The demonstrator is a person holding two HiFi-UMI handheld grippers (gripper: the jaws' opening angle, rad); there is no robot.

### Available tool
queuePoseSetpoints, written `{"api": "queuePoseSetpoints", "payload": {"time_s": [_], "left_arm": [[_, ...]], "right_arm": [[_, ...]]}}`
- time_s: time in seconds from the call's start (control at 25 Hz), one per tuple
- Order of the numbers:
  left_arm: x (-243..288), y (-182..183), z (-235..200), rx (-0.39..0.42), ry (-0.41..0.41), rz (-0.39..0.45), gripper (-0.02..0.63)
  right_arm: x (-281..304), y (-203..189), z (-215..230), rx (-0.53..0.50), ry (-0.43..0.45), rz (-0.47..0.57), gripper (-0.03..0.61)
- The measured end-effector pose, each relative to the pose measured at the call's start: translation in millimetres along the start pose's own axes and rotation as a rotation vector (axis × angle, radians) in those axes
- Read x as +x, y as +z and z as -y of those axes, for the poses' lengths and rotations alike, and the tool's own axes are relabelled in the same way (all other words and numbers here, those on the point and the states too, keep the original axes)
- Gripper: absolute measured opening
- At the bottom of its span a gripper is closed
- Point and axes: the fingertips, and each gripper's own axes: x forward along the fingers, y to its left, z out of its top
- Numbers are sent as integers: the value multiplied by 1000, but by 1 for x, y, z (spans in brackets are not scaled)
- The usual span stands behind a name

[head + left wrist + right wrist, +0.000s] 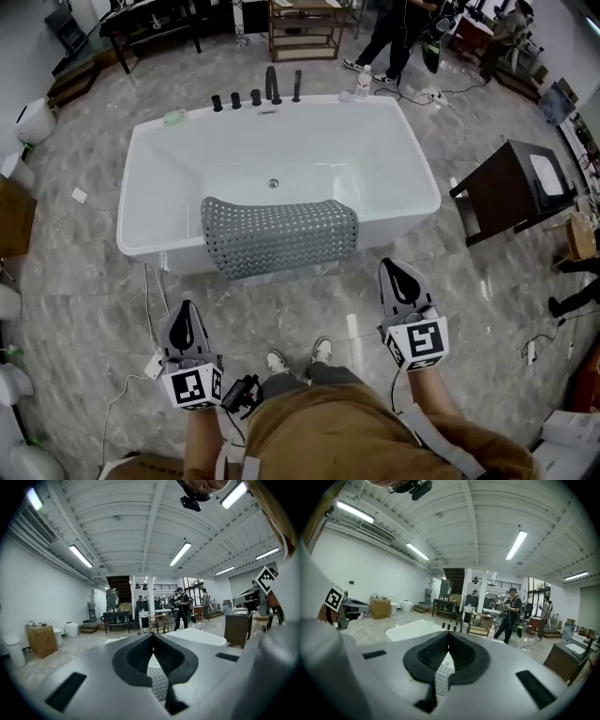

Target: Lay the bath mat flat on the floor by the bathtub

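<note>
A grey perforated bath mat (279,234) hangs draped over the near rim of the white bathtub (412,155), part inside the tub and part down its outer wall. My left gripper (186,307) is held above the marble floor, in front of the tub and left of the mat, jaws shut with nothing in them. My right gripper (390,264) hovers near the tub's front right corner, also shut and empty. In the left gripper view the jaw tips meet (153,634) with the tub (201,637) beyond. In the right gripper view the shut gripper (448,632) points at the tub (415,629).
Black taps (272,86) and a bottle (363,82) stand on the tub's far rim. A dark wooden side table (511,187) stands right of the tub. White cables (150,309) lie on the floor at left. A person (389,37) stands at the back. My shoes (298,358) are between the grippers.
</note>
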Motion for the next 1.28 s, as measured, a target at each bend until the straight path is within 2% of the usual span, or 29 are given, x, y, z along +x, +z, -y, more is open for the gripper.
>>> {"api": "queuePoseSetpoints", "payload": {"time_s": [0.12,0.28,0.4,0.56,0.88,1.08,1.2,1.28], "left_arm": [[23,-14,2,9,13,-60,4],[36,-46,4,9,0,-155,5],[53,-71,3,27,-17,-198,5],[73,-115,-5,49,3,-266,5],[100,-205,-3,42,-22,-356,6],[116,-232,13,20,-22,-393,13],[125,-249,9,-11,-36,-413,45],[130,-253,10,-24,-48,-428,74]], "right_arm": [[21,-16,19,-3,22,-31,5],[32,-47,23,10,98,-86,9],[51,-76,25,6,123,-137,30],[78,-122,28,9,153,-207,52],[125,-206,35,6,202,-289,81],[139,-242,53,19,227,-321,88],[150,-260,51,27,243,-349,118],[151,-269,55,-6,248,-370,134]]}}
